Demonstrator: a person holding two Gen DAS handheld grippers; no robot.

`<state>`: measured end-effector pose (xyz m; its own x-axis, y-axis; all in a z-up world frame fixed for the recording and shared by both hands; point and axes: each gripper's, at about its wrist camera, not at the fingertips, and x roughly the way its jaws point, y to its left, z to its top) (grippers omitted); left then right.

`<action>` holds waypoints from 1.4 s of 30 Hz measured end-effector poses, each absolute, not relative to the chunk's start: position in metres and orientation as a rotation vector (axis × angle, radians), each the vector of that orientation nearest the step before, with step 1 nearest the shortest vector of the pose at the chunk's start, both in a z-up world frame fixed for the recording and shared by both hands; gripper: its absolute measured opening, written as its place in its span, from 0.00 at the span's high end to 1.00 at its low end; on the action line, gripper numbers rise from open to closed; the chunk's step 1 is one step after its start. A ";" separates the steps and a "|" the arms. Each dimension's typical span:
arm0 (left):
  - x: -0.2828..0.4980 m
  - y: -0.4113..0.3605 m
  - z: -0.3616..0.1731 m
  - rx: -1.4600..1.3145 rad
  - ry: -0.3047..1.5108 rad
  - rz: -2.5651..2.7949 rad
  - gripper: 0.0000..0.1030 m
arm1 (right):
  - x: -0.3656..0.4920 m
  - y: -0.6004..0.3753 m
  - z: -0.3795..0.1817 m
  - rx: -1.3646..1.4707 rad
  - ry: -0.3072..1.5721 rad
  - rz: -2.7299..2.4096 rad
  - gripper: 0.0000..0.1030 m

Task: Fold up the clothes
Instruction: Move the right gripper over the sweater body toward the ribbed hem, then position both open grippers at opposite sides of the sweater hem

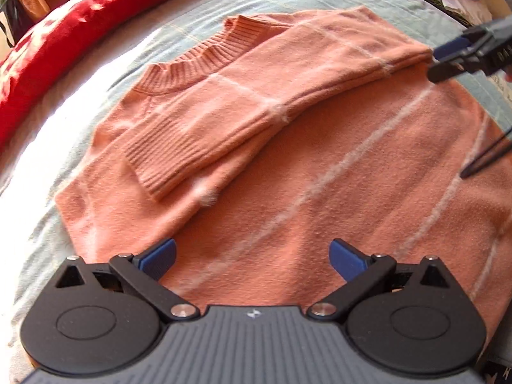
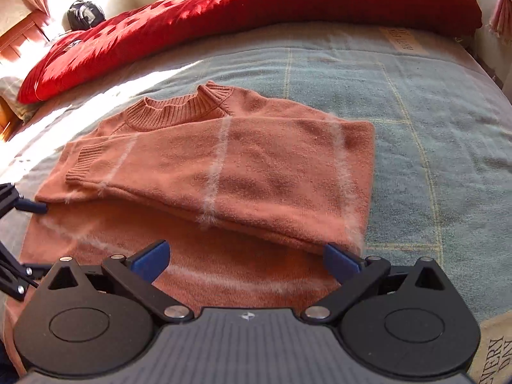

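A: On the bed, over a pale blue checked bedspread (image 2: pixel 416 102), lies the salmon-pink sweater (image 1: pixel 320 176) with thin white stripes. Its ribbed collar (image 2: pixel 172 112) points toward the red duvet (image 2: pixel 256 3) heaped along the far side.

B: And the sleeves?

A: One sleeve (image 1: pixel 256 96) is folded across the chest, its ribbed cuff (image 1: pixel 163 156) resting on the body of the garment. The side fold forms a straight edge near the bedspread in the right wrist view.

B: State of the left gripper (image 1: pixel 252 257)?

A: Released; its blue pads (image 1: pixel 160 256) stand wide apart above the lower part of the sweater, holding nothing.

B: The right gripper (image 2: pixel 246 257)?

A: Likewise spread, with nothing between its blue pads (image 2: pixel 340 260). One pad sits just beside the folded edge of the sleeve; whether it touches the knit cannot be told.

B: Is either tool seen from the other camera?

A: Yes. The right one shows at the upper right edge of the left wrist view, near the sleeve's fold; the left one shows at the left edge of the right wrist view.
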<state>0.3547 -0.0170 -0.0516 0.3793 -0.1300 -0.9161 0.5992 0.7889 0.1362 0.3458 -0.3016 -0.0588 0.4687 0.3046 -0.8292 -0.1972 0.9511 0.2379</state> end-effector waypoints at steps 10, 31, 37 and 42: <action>0.418 -0.049 -0.043 0.298 0.955 -0.619 0.02 | 0.334 -0.282 -0.086 0.093 1.113 0.288 0.00; 0.316 0.006 -0.068 0.225 1.100 -0.760 0.02 | 0.318 -0.260 -0.098 -0.059 1.028 0.192 0.00; 0.290 0.035 -0.080 0.204 1.146 -0.606 0.02 | 0.311 -0.261 -0.099 -0.065 0.993 0.198 0.00; 0.289 0.030 -0.066 0.149 1.117 -0.518 0.02 | 0.310 -0.261 -0.091 -0.079 1.001 0.229 0.00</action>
<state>0.2894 0.0299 -0.0656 0.3343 -0.3222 -0.8857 0.4684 0.8723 -0.1405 0.3096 -0.2605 -0.0906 0.5179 0.1543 -0.8414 -0.2269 0.9732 0.0388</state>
